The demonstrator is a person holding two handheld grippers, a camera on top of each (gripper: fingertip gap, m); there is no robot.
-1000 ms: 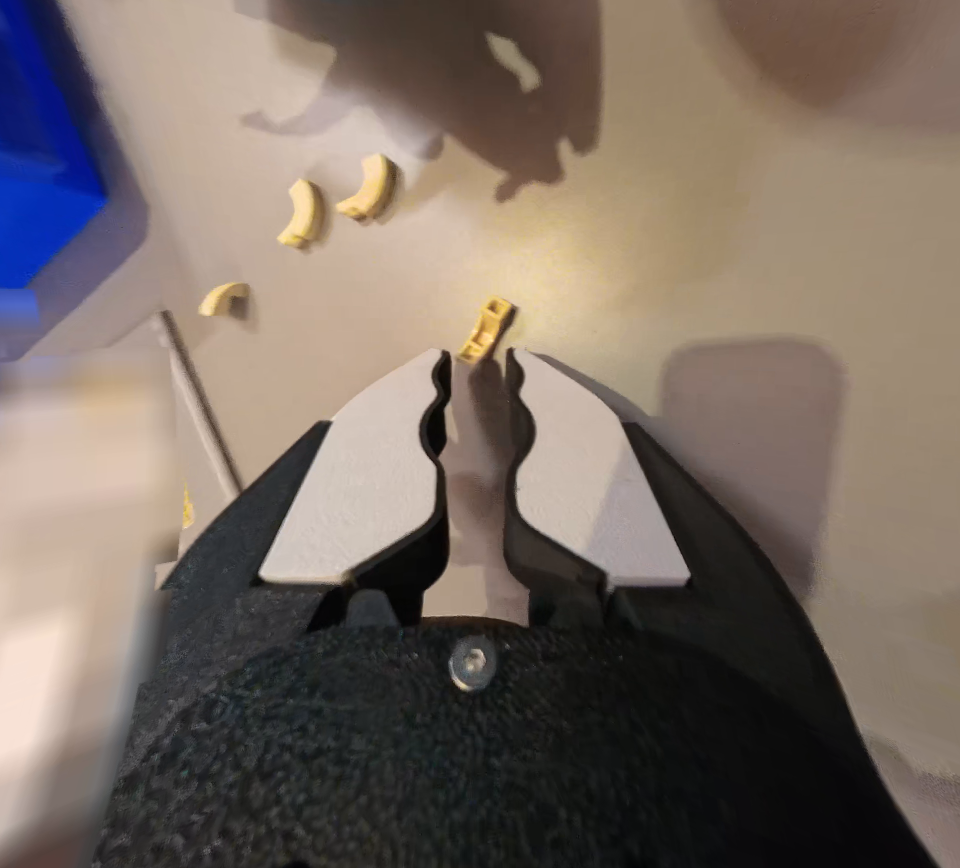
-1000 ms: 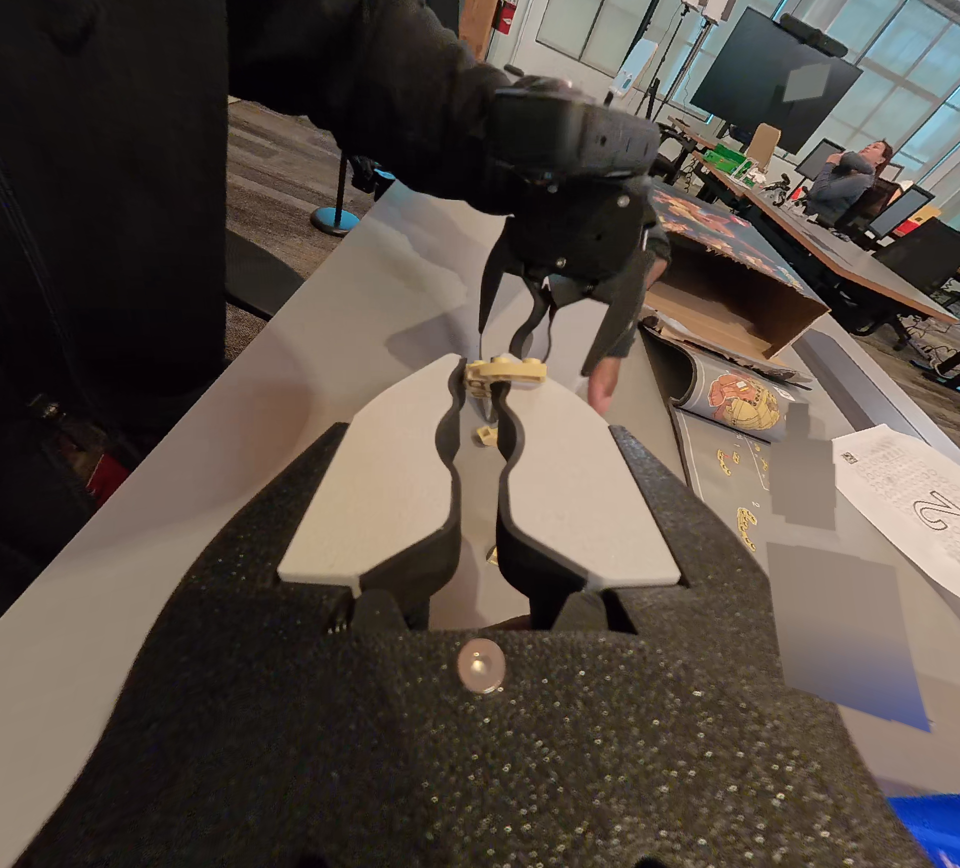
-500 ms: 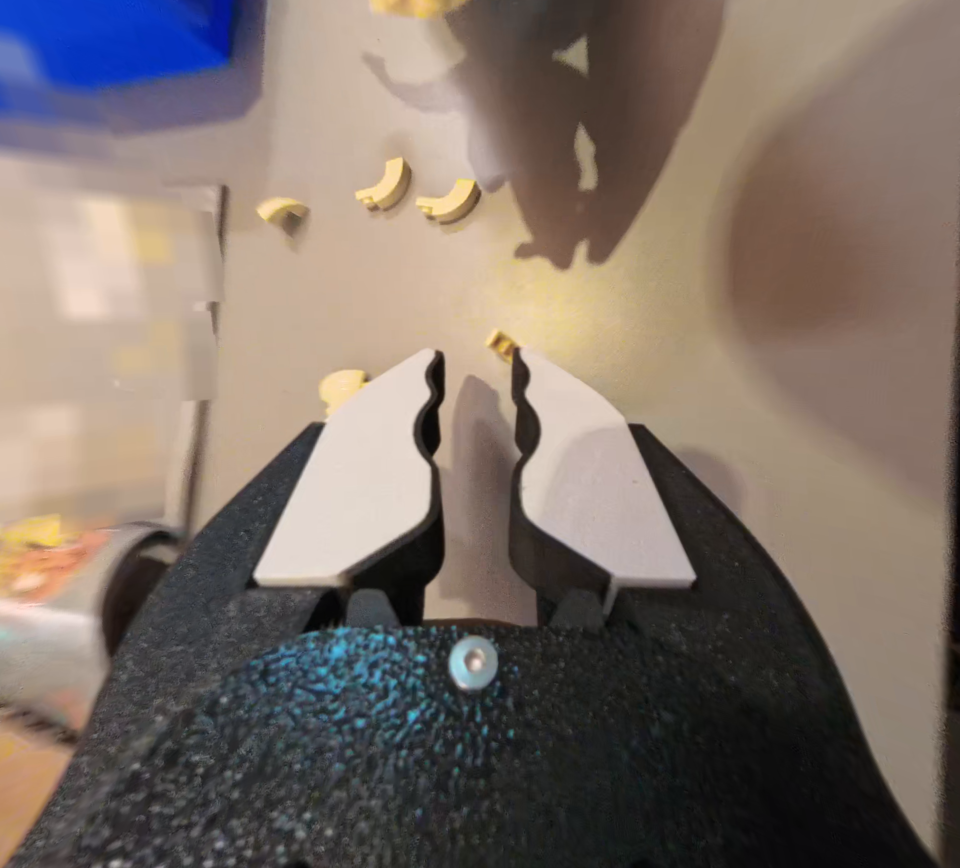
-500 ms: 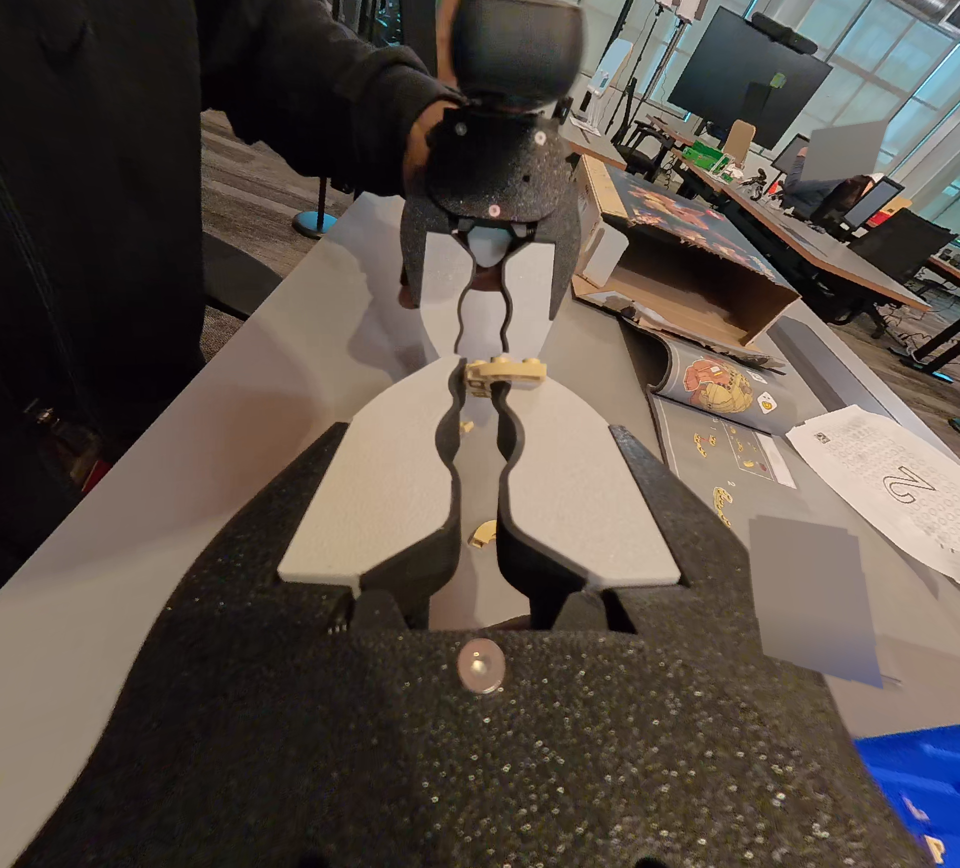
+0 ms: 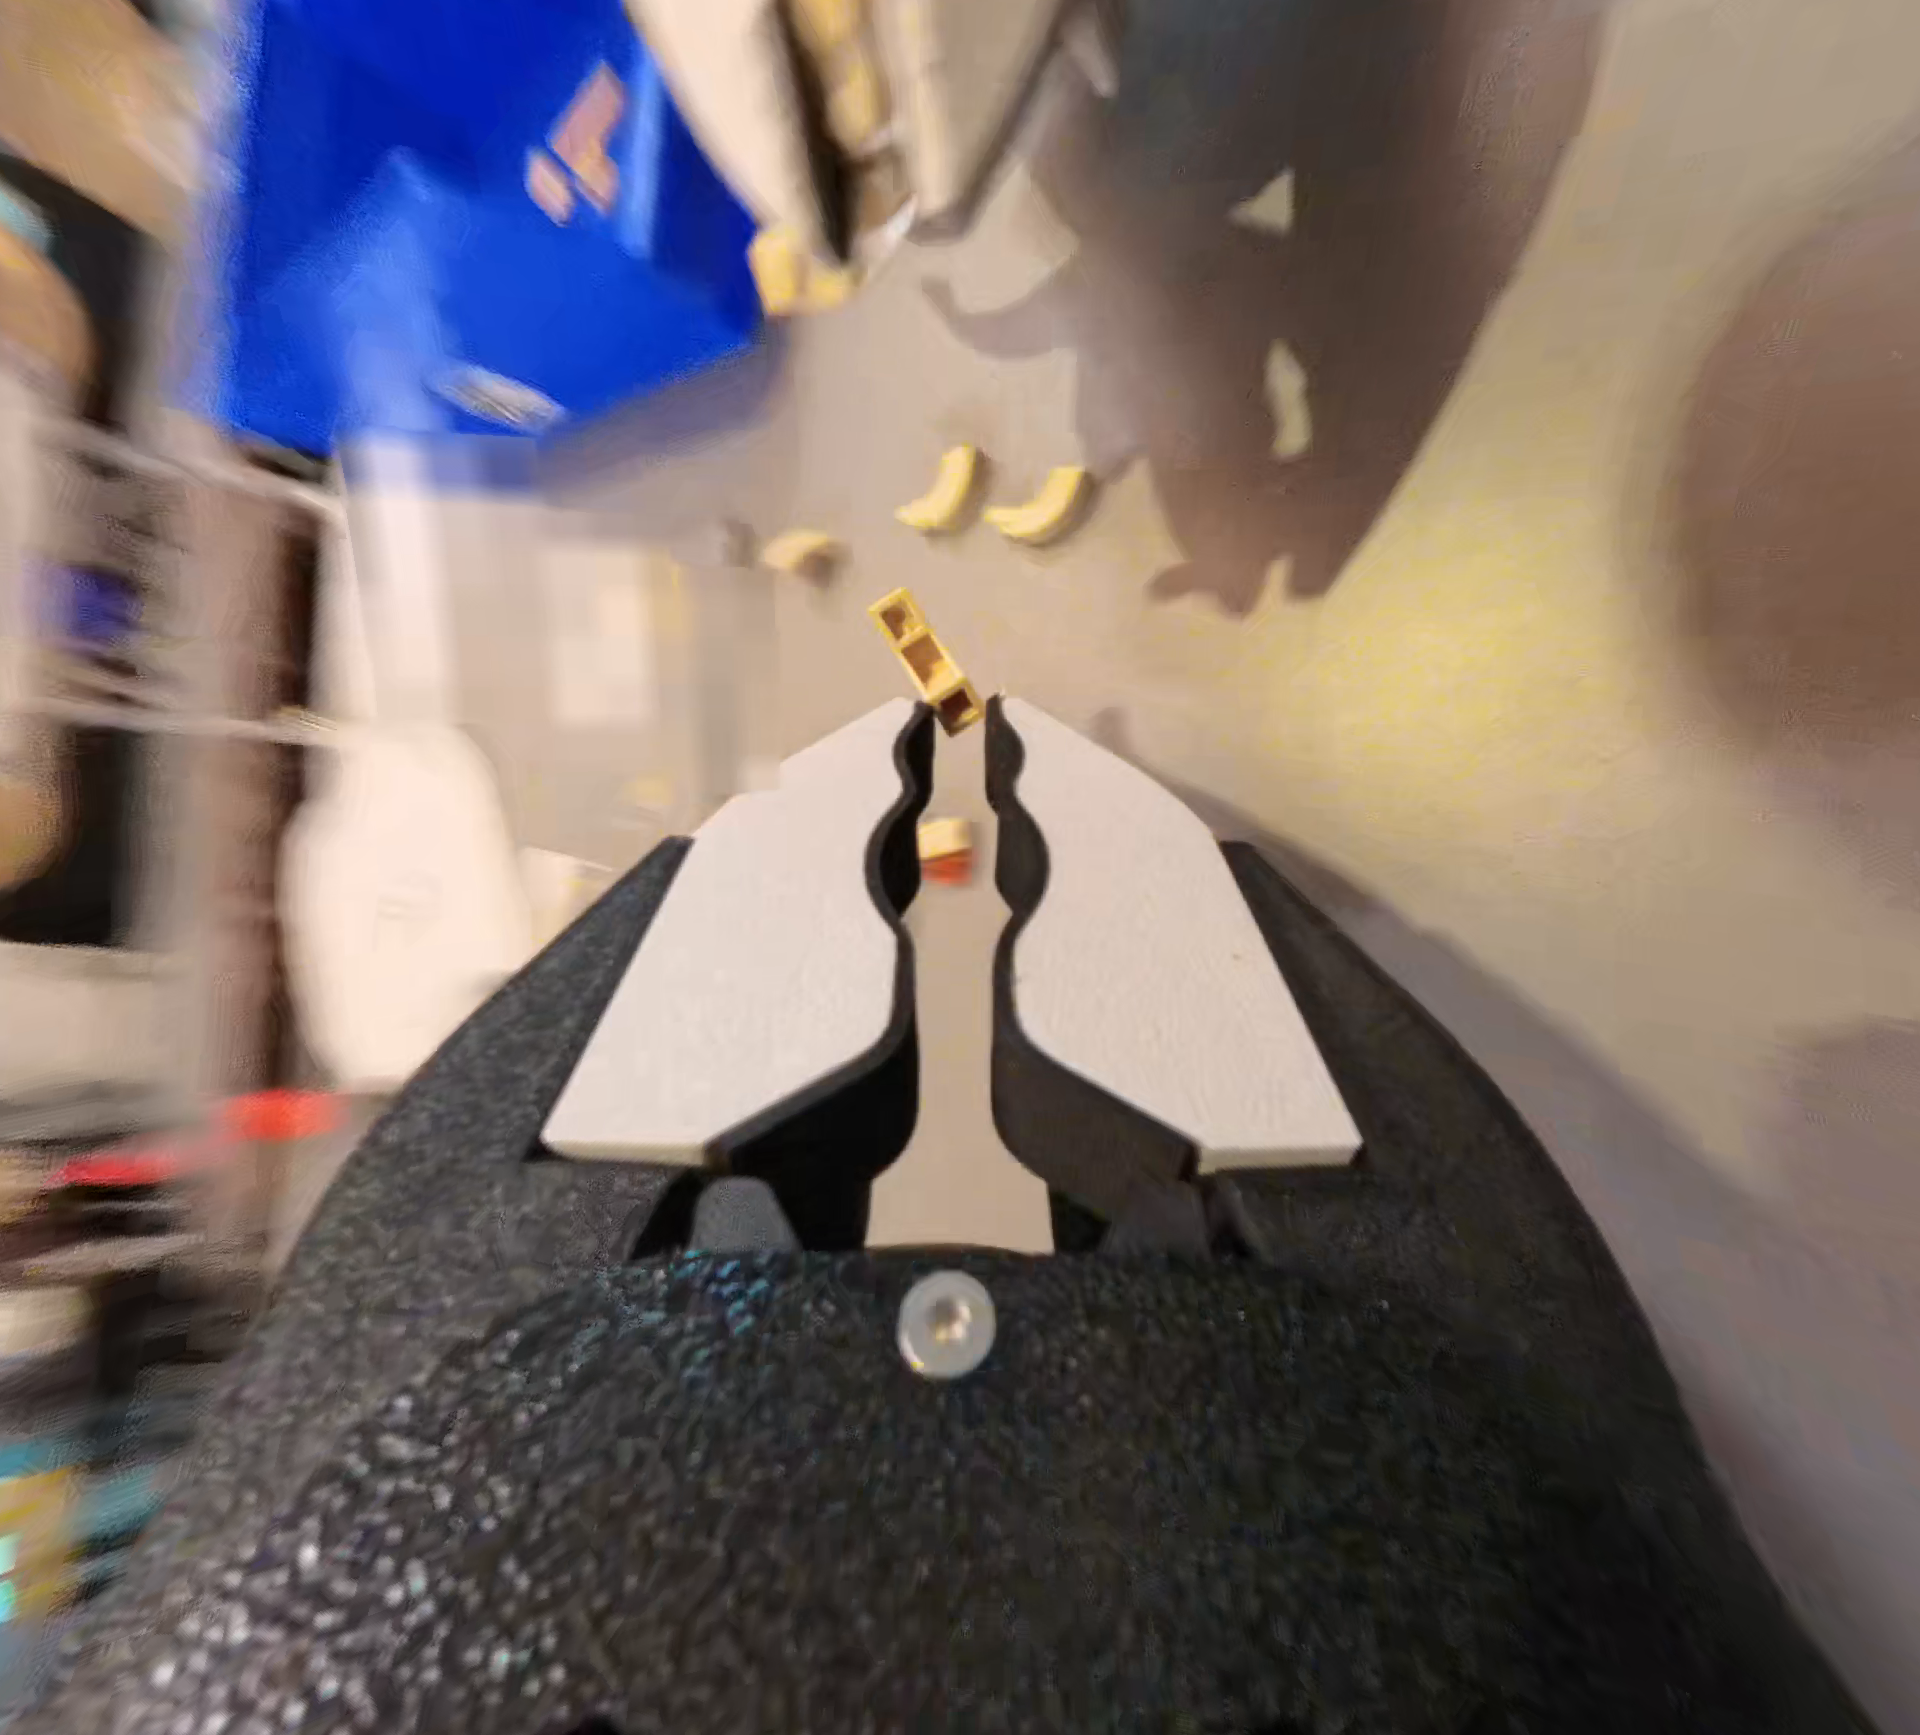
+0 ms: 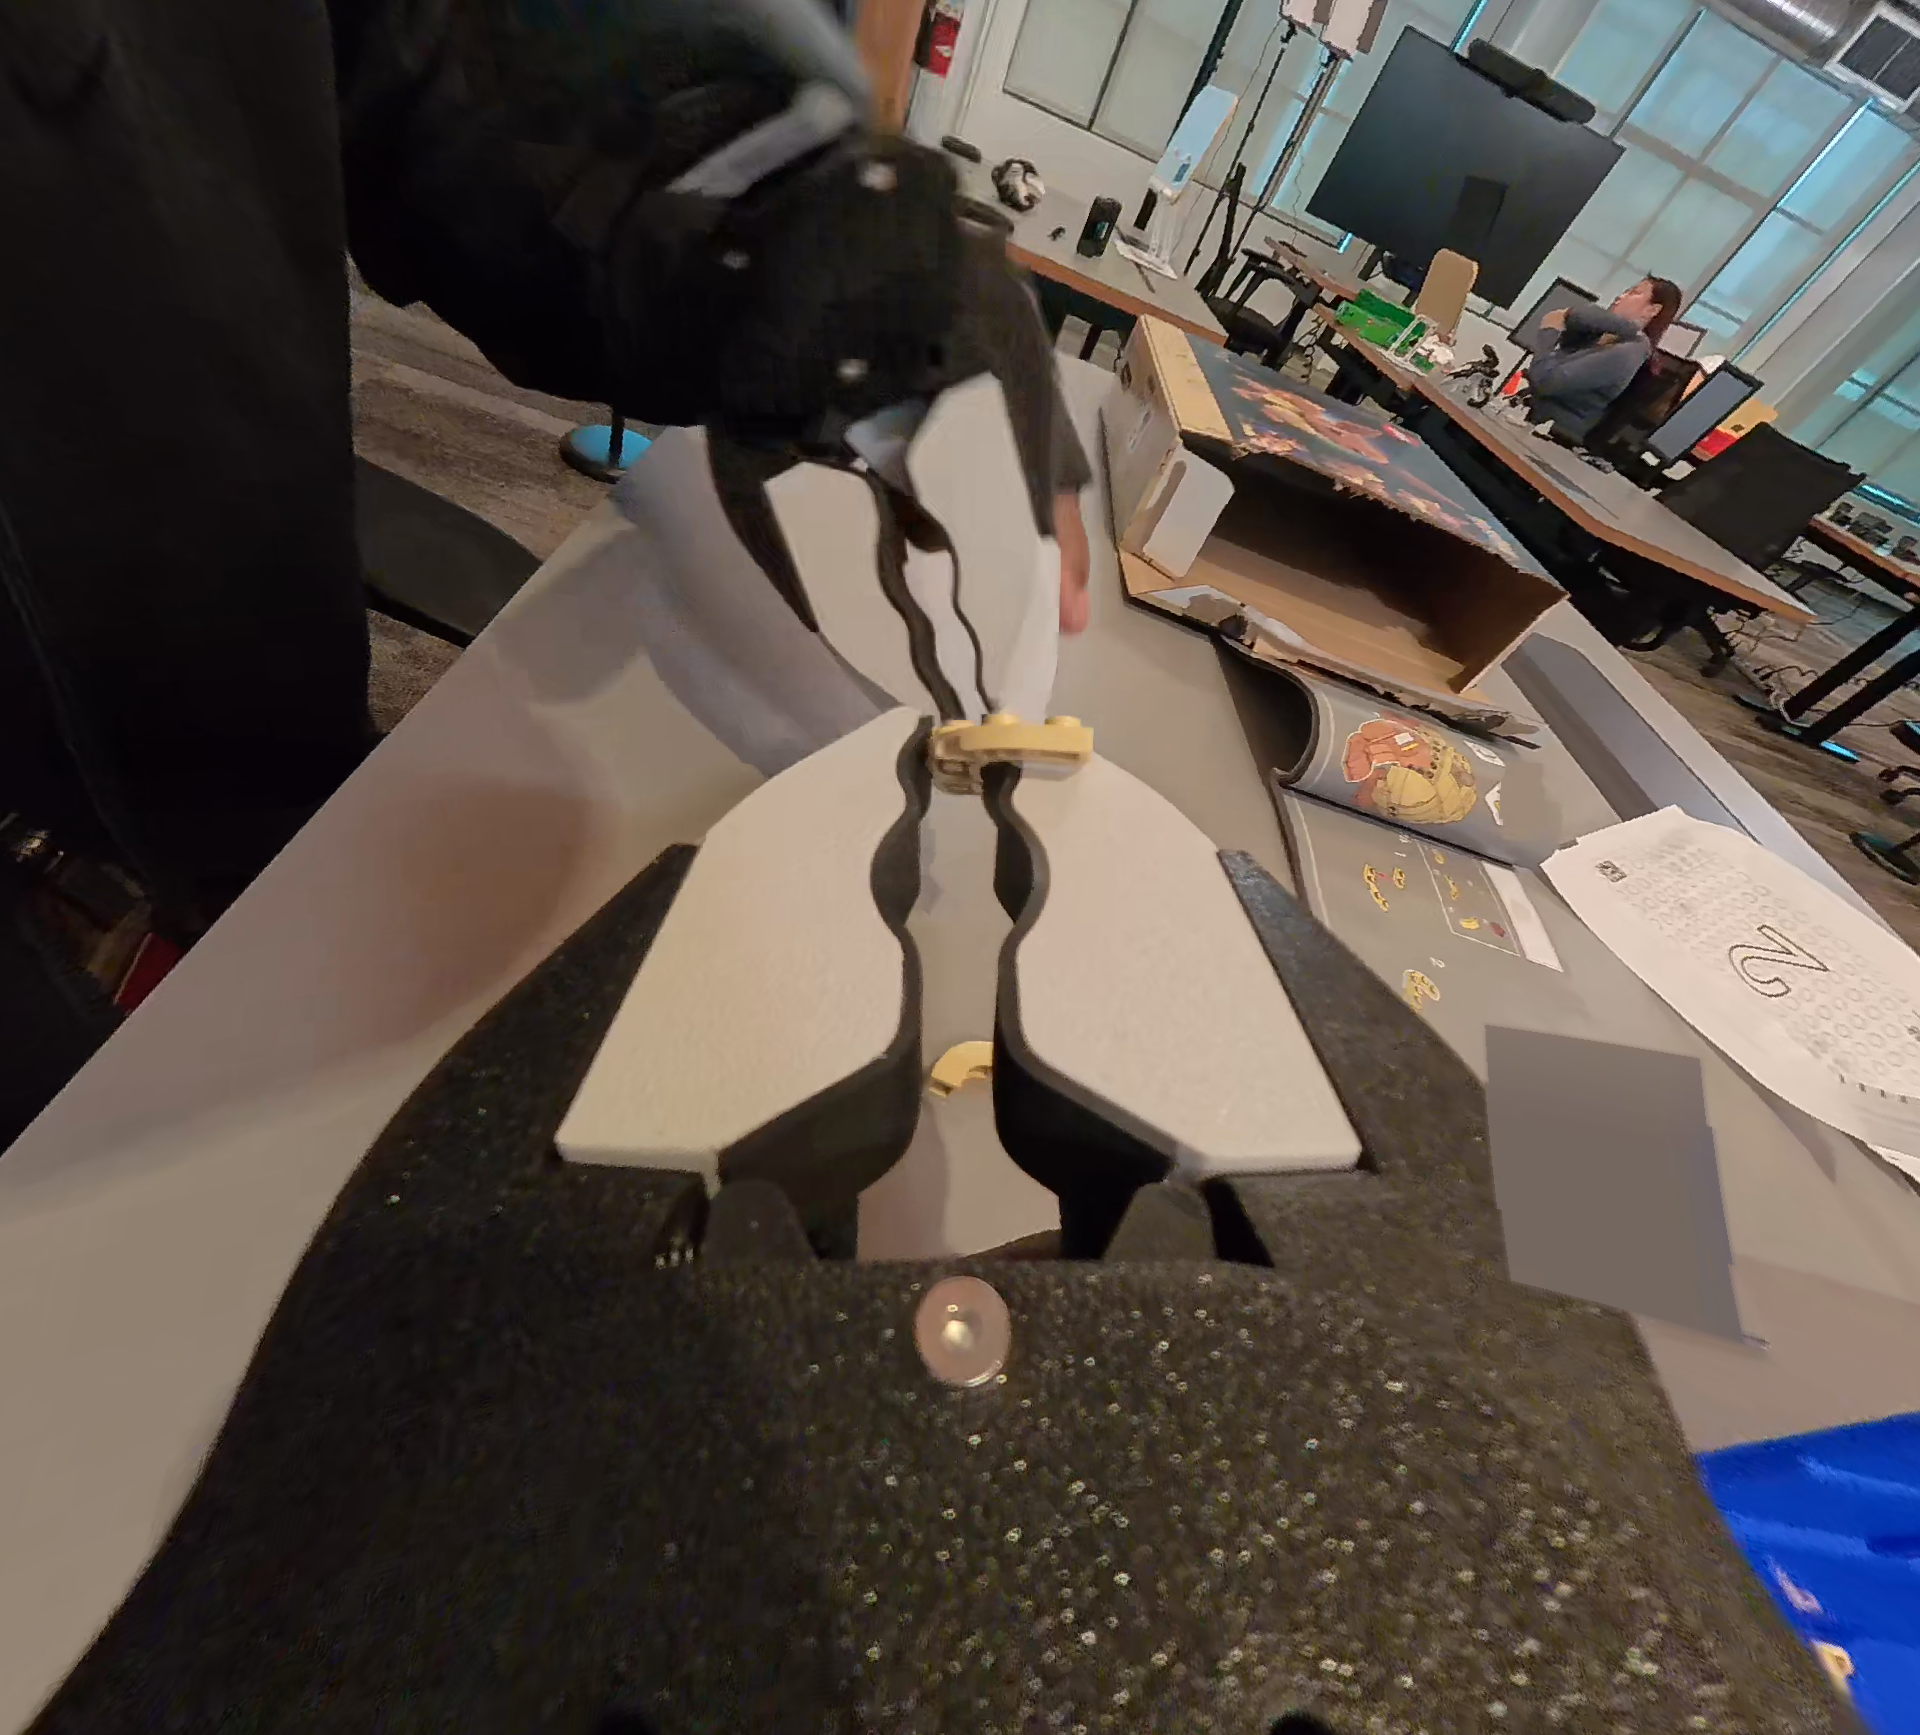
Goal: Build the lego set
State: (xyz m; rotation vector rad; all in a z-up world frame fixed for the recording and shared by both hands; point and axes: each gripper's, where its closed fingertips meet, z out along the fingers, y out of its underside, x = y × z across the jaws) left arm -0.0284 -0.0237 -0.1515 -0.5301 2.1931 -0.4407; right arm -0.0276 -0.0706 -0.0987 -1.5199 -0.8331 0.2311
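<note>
My left gripper (image 5: 956, 714) is shut on a small tan brick (image 5: 925, 662). The brick's near end is pinched between the two fingertips, and the rest sticks out forward and up to the left, hollow underside towards the camera. My right gripper (image 6: 961, 740) is shut on a tan curved studded piece (image 6: 1013, 743) that juts out to the right of its tips. In the right wrist view the left gripper (image 6: 961, 646) points down, its tips just behind that piece. In the left wrist view the right gripper (image 5: 831, 75) hangs blurred at the top with its tan piece (image 5: 800, 272).
Several loose tan curved pieces (image 5: 945, 490) lie on the grey table (image 6: 260, 1010). A blue bin (image 5: 468, 179) stands beyond them and shows at the lower right in the right wrist view (image 6: 1849, 1581). An open cardboard box (image 6: 1330, 542), a booklet (image 6: 1403, 771) and a printed sheet (image 6: 1745, 958) lie to the right. My right fingertips sit around 7 centimeters from my left ones.
My left gripper closed on the small tan brick that lay on the table, lifted it and swung up towards the right gripper. The right gripper stayed shut on its piece.
</note>
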